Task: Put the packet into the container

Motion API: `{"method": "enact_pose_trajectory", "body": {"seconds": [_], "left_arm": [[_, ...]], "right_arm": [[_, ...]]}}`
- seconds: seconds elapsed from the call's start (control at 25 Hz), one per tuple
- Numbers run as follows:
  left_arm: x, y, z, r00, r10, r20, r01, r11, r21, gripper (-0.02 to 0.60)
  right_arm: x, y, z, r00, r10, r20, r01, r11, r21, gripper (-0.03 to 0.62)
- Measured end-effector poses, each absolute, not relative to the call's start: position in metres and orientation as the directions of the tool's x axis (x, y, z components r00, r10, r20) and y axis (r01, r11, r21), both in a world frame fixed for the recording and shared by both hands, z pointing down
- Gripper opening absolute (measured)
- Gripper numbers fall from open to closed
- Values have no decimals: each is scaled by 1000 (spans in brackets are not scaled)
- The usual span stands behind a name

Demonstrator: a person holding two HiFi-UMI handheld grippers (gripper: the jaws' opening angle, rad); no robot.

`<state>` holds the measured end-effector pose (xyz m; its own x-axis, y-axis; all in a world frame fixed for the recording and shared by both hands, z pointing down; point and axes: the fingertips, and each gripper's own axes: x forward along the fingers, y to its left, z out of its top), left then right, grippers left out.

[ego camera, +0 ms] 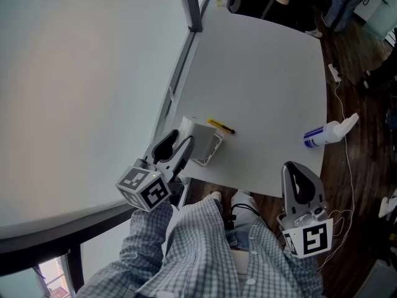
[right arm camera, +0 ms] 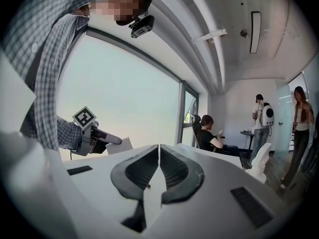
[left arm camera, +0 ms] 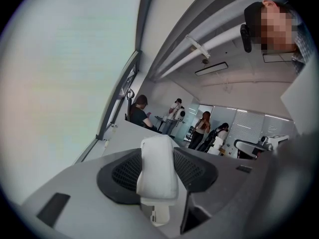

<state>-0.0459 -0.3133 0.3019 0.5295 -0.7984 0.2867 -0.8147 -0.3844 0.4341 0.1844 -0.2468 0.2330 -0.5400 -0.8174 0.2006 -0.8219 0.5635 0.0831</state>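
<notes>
White packet clamped between left gripper jaws, lower left in head view, just beside grey container. Right gripper jaws together, empty, lower right.

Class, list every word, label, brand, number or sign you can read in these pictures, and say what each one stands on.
No text can be read in any view.
Blue label on the white spray bottle: too small to read.
Marker cube on the left gripper, and marker cube on the right gripper: square black-and-white codes, no letters.
White packet in the left gripper: no print visible.
</notes>
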Motion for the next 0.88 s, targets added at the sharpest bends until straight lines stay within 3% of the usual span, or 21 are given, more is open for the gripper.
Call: {"method": "enact_pose_trajectory", "body": {"seconds": [0.88], "left_arm": [[-32, -308, 351, 490, -735, 468, -871, -442, 216, 212]], "right_arm": [[195, -248, 240, -527, -822, 216, -831, 551, 72, 20]]}}
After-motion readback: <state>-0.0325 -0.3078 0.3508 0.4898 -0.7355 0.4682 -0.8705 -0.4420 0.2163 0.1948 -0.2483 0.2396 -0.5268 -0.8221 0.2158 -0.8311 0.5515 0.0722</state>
